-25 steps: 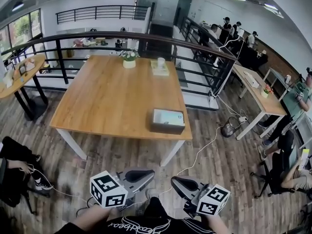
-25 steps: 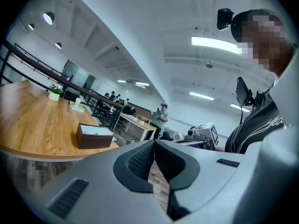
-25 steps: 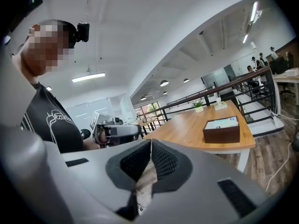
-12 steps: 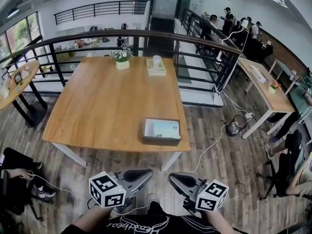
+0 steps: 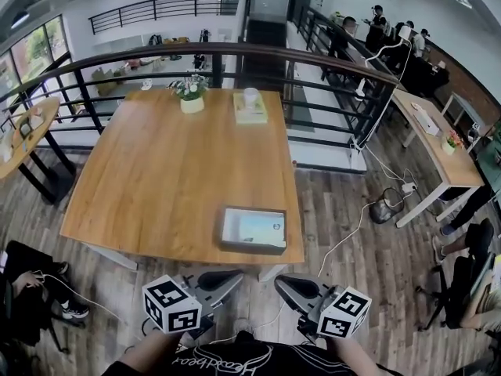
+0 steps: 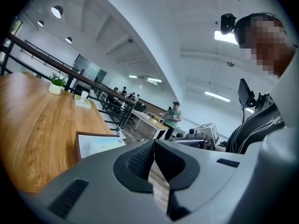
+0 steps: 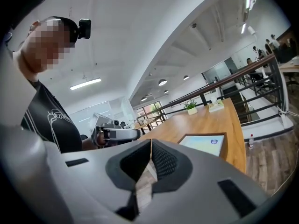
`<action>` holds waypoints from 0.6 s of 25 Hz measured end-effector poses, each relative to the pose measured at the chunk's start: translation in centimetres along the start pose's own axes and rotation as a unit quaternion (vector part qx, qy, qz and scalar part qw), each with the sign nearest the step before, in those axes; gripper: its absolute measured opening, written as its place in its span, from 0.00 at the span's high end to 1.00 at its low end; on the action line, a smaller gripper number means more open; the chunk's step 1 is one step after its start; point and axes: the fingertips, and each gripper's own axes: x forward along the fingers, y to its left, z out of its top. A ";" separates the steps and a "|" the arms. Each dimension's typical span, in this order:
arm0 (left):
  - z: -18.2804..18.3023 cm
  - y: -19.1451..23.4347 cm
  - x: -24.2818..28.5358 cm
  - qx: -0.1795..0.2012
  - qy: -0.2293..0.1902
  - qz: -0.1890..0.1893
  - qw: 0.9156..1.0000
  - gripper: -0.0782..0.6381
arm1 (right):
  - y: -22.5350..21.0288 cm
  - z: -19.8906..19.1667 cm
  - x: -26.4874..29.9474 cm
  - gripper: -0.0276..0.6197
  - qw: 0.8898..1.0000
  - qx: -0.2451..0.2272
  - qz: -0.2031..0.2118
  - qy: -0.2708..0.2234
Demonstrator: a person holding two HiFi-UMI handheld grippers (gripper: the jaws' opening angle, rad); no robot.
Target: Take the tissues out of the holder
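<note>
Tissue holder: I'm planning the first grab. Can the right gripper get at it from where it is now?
Probably not yet. The right gripper hangs short of the near edge of the table, jaws shut, apart from the tissue holder. Nothing stands between them, though.

Head view: the bench [image 5: 156, 178] is closer than a second ago, and its near edge is lower in frame. The strip of floor [image 5: 352, 257] between that edge and the left gripper [image 5: 223, 280] and right gripper [image 5: 293, 288] shrinks. The edge now lies just ahead of both tips.

The tissue holder [image 5: 253, 229] by the near right corner of the bench slides down the frame toward the grippers and looks larger.

The plant pot [image 5: 191, 92] at the far edge drops lower in frame too. The seated person [image 5: 23, 280] on the left drifts toward the picture's edge.
</note>
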 end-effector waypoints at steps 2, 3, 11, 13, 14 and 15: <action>0.6 1.5 0.7 -0.003 -0.004 0.013 1.000 0.87 | -1.5 0.6 0.6 0.93 1.000 -0.003 0.009 0.003; 0.9 2.2 1.0 -0.004 -0.007 0.019 1.000 0.87 | -2.4 0.9 0.9 0.93 1.000 -0.006 0.012 0.005; 2.7 6.3 3.4 -0.011 -0.016 0.037 0.999 0.87 | -7.6 3.6 4.1 0.93 0.996 -0.085 0.011 0.031; 2.9 7.2 3.5 -0.017 -0.019 0.044 0.999 0.87 | -8.3 3.8 5.1 0.93 0.991 -0.122 0.019 0.058; 2.8 7.6 3.6 -0.019 -0.019 0.047 0.999 0.87 | -8.6 3.9 5.4 0.93 0.988 -0.136 0.023 0.069; 2.8 8.0 3.7 -0.020 -0.018 0.050 0.998 0.87 | -9.0 4.0 5.8 0.93 0.986 -0.145 0.028 0.077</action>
